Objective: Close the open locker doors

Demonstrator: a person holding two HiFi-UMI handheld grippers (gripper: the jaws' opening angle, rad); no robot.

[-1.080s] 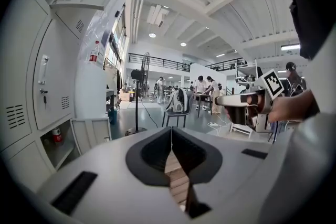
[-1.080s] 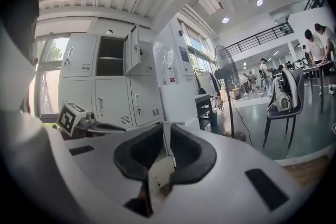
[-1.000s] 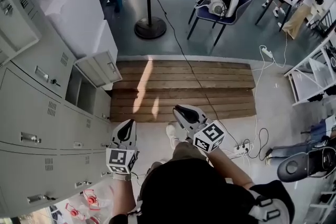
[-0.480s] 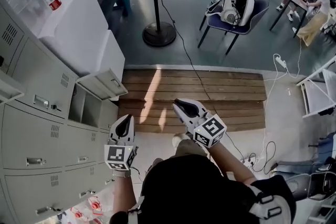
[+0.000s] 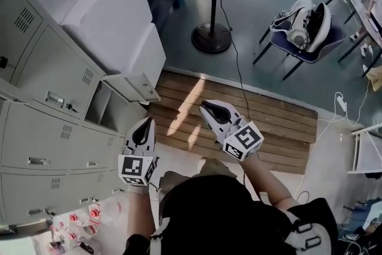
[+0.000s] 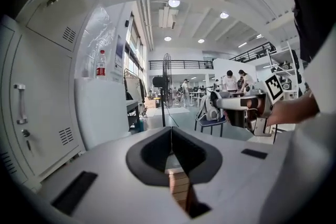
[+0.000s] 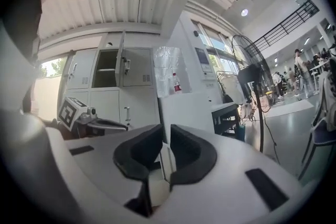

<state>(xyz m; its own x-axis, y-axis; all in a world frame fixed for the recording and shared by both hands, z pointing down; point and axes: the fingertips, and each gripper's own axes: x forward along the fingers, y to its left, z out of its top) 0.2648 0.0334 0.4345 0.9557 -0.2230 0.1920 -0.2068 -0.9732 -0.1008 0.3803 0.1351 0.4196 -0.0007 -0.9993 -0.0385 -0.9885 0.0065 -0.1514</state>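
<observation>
Far left stands the grey locker bank [image 5: 54,128], with one open locker door [image 5: 130,86] jutting out toward the wooden platform [image 5: 268,128]. Just right of the door, the left gripper [image 5: 145,123] has its jaws pressed together, nothing between them. Next along, the right gripper [image 5: 207,106] is likewise closed and empty. Neither touches the door.

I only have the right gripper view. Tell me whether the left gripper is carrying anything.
Observer: No. In the left gripper view, the left gripper has its jaws together with nothing between them.
Operator: Now report what's underfoot ahead.
Observer: The head view shows a wooden platform ahead, with a black cable lying on it.
</observation>
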